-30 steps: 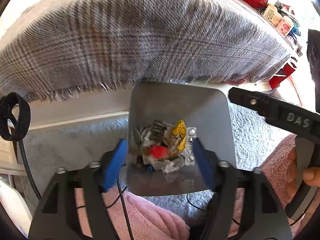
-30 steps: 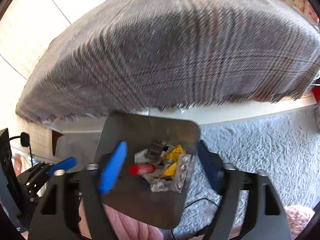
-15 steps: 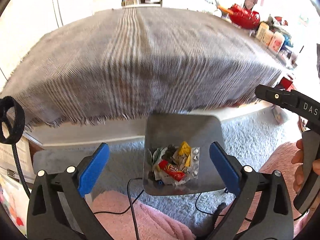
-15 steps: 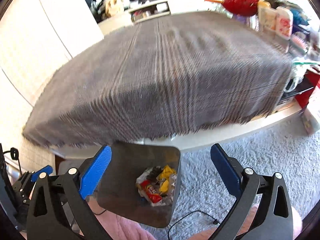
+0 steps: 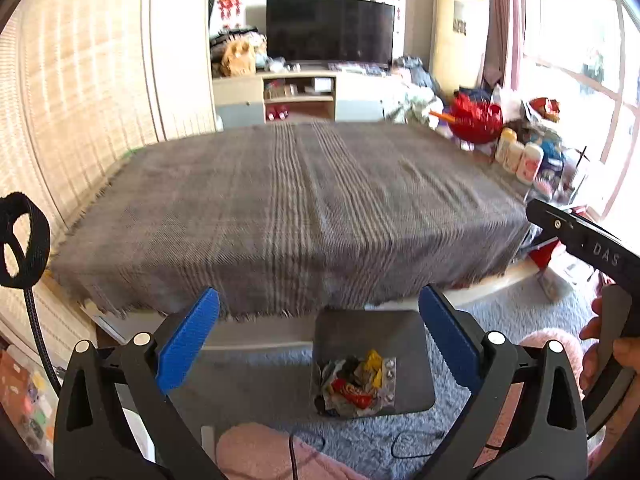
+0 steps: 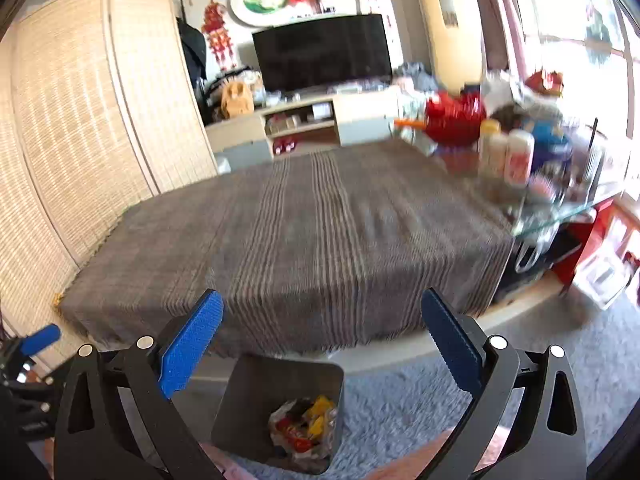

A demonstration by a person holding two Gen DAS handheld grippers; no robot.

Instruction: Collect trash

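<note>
Taking the grey bin (image 5: 374, 360) as the landmark, both tools are hanging above it with nothing between their blue pads. The left gripper (image 5: 318, 340) is standing spread wide, its jaws having just been opening and carrying nothing; the right gripper (image 6: 320, 340) is doing the same, spread and empty. In the left wrist view the bin is lying just below and slightly right of the jaw gap; in the right wrist view it is sitting below and a little left of centre, so neither hand looks clearly nearer.

Inside the bin, a heap of trash (image 5: 354, 388) is resting on the bottom: crumpled wrappers in red and yellow and a silvery blister strip. The heap has no clear long axis. The bin is standing upright on a pale carpet (image 6: 400, 408).

Beyond the bin, the table under a grey checked cloth (image 5: 296, 208) is showing no loose litter, so collection is probably finishing. Farther off, right of the bin, bottles (image 6: 508, 152) and a red bowl (image 6: 452, 120) are crowding the table's far end.
</note>
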